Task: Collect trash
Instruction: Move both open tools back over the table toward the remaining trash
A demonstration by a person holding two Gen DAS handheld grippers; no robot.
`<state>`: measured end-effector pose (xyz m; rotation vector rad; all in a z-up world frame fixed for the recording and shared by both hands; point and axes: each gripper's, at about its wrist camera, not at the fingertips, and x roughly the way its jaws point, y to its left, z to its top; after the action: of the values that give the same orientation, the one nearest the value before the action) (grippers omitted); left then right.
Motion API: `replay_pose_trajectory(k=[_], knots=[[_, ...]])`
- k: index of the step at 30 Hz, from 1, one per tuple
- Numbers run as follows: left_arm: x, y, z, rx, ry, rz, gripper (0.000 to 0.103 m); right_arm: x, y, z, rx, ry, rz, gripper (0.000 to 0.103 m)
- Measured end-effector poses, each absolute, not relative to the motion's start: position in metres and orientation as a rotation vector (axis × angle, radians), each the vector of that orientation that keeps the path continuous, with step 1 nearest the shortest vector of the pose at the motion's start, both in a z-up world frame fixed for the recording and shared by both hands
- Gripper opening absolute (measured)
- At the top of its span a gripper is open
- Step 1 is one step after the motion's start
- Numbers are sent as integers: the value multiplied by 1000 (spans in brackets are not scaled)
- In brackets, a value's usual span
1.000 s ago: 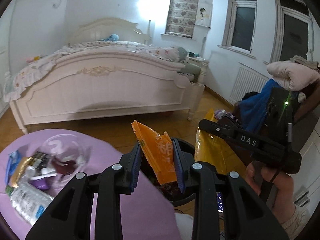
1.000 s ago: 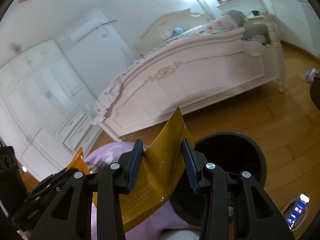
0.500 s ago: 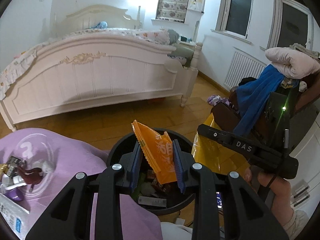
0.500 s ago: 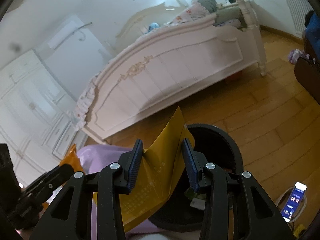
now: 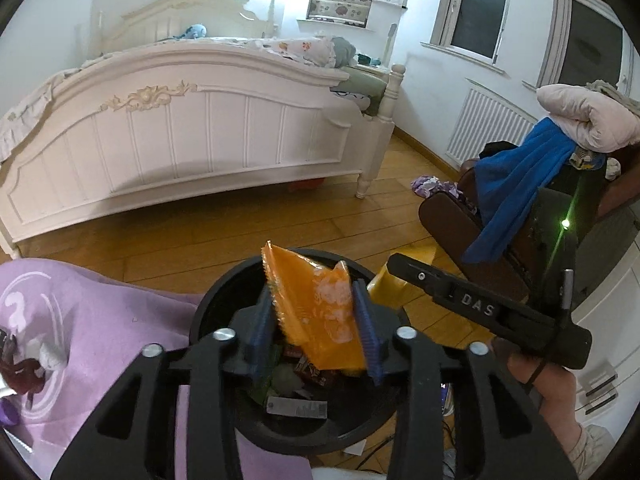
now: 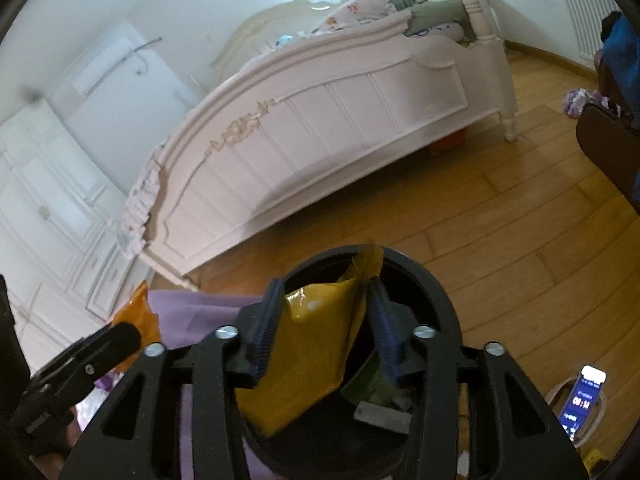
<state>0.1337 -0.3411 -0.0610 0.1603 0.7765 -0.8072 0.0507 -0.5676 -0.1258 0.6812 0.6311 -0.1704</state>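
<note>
Over the black trash bin (image 5: pixel 224 300), at six o'clock in both wrist views, the left gripper (image 5: pixel 314 322) has its jaws parted around a loose orange wrapper (image 5: pixel 316 312); the right gripper (image 6: pixel 324 324), jaws likewise spread, frames a yellow wrapper (image 6: pixel 304 360) sagging into the bin.

Orange wrapper (image 5: pixel 316 316), yellow wrapper (image 6: pixel 308 348) above black bin (image 5: pixel 216 300)

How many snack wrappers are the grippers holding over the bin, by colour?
Orange wrapper, between the left gripper fingers: 1
Yellow wrapper, between the right gripper fingers: 1
Total: 2, both over the black bin.
</note>
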Motion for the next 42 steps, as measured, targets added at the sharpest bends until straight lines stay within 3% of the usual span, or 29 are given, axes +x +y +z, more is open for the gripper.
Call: replay_pose_trajectory(k=[2,4,5,14,26,28,30,42], knots=[[134,-341,-59,156,776,-797,58,48,-570,-126,696,612,-174,73],[132,-336,-56,151,762,-787,70,44,-570,-126,703,604,-175,75],[130,-333,-54,150,753,-786,71,43,-569,-125,707,605,-172,75],[120,-289,-37,89,730,-746,71,37,-541,-106,685,614,-110,75],[120,-142,-16,-98,694,-529,71,66,-438,-67,551,676,110,75],[116,-108,-18,-137,698,-460,71,72,-415,-63,546,698,172,75],[113,-80,-22,-177,705,-402,71,78,-392,-63,567,728,234,84],[114,13,-70,-378,826,-226,69,111,-280,-79,523,938,384,84]])
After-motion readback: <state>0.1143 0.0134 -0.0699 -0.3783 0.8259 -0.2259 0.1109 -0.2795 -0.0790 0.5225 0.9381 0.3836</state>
